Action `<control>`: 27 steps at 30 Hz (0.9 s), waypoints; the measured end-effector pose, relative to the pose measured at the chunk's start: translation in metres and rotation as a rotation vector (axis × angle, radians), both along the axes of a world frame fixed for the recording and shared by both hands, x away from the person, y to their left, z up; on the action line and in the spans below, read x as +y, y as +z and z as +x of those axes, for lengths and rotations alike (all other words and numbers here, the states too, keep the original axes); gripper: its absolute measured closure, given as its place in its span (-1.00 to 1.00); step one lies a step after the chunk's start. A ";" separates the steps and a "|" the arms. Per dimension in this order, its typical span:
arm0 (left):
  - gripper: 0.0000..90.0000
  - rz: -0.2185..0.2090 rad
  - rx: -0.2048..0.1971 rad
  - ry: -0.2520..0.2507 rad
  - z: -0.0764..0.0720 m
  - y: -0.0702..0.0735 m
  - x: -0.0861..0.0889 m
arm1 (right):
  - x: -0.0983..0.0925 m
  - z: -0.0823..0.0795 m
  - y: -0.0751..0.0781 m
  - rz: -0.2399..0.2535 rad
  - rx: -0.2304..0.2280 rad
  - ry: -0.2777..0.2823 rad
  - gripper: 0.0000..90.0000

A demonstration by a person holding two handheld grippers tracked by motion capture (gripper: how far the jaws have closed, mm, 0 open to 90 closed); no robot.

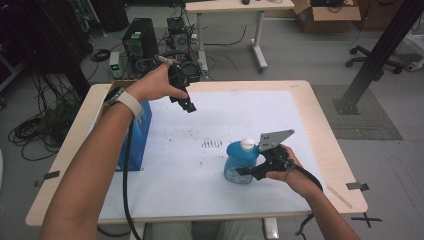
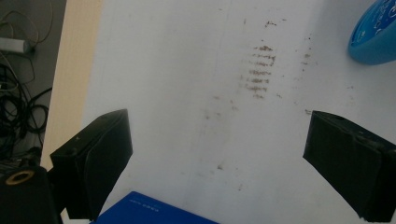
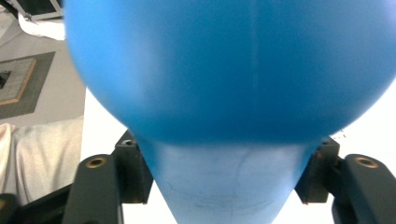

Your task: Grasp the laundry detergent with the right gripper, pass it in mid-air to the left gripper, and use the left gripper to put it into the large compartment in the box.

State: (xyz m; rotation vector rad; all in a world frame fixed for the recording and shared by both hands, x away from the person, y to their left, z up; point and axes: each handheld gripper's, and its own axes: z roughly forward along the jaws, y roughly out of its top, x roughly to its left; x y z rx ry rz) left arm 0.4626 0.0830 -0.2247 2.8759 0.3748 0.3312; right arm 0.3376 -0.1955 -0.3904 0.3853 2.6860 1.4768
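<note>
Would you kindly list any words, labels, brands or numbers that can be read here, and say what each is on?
No text here can be read.
Blue bottle: its front label has print, too small and blurred to read.
Blue box: a line of pale print near its edge, too blurred to read.

A blue box (image 1: 141, 131) lies at the stained white mat's (image 1: 210, 190) left edge.

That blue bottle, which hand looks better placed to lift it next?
The right. Its claw already has its jaws against both sides of the blue bottle. The left claw hangs open in the air, well away across the table.
</note>
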 end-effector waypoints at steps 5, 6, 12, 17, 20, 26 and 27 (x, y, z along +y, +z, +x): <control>-0.82 -0.002 -0.001 0.002 0.000 -0.001 0.000 | -0.002 -0.001 -0.002 0.008 -0.002 -0.003 -0.09; -0.82 -0.001 -0.001 0.001 0.000 -0.001 0.000 | -0.002 -0.001 -0.002 0.008 -0.002 -0.003 -0.09; -0.82 -0.001 0.001 0.004 -0.001 -0.002 0.001 | -0.002 -0.002 -0.002 0.011 -0.033 -0.010 -0.04; -0.82 0.004 -0.001 0.003 -0.001 -0.002 0.002 | -0.001 -0.004 -0.001 0.003 -0.048 -0.008 -0.03; -0.82 0.001 -0.002 0.004 -0.002 -0.002 0.001 | -0.001 -0.004 0.000 -0.002 -0.055 -0.011 -0.02; -0.81 0.002 -0.007 0.002 -0.005 0.000 0.002 | -0.002 -0.007 0.010 0.015 -0.061 -0.017 -0.02; -0.81 0.002 -0.007 0.002 -0.005 0.000 0.002 | -0.002 -0.007 0.010 0.015 -0.061 -0.017 -0.02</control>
